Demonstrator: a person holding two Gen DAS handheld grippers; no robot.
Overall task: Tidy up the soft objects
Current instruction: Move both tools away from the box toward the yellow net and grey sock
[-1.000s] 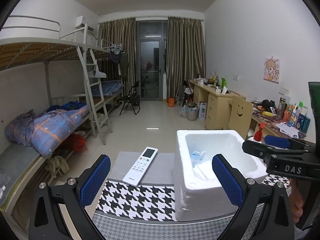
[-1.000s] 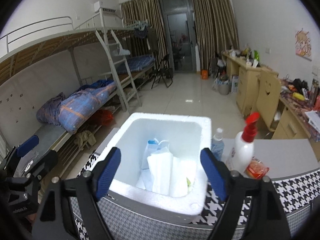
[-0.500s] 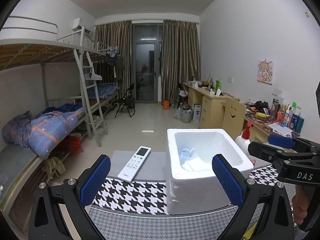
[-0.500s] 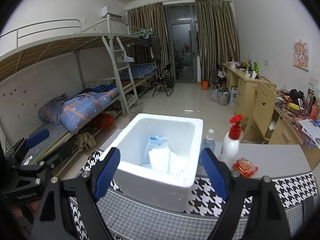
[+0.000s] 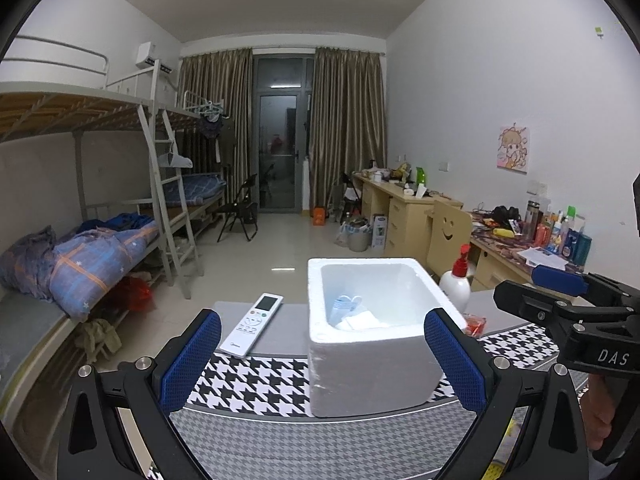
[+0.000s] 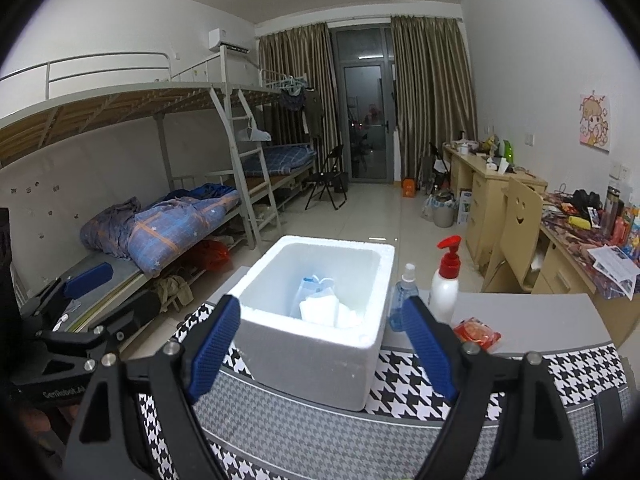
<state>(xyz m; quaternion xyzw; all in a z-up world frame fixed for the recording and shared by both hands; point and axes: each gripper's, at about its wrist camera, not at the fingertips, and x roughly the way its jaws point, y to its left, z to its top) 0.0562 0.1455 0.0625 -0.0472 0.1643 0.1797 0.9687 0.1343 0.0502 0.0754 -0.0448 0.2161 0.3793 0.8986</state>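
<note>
A white foam box [image 5: 372, 356] stands on the houndstooth-covered table [image 5: 256, 388]; it also shows in the right wrist view [image 6: 316, 352]. Soft white and blue packs [image 6: 326, 306] lie inside it, also seen in the left wrist view [image 5: 356, 318]. My left gripper [image 5: 322, 360] is open and empty, held back from the box's near side. My right gripper [image 6: 320, 342] is open and empty, also back from the box. The right gripper shows at the right in the left wrist view [image 5: 568, 312]; the left gripper shows at the left in the right wrist view [image 6: 76, 316].
A white remote [image 5: 252, 330] lies left of the box. A white pump bottle with red top [image 6: 444, 286], a small blue spray bottle [image 6: 403, 298] and a red packet [image 6: 476, 334] sit right of it. Bunk beds stand left, desks and a chair right.
Both grippers have pulled back and up from the box, so it looks smaller and farther. Both stay open and empty.
</note>
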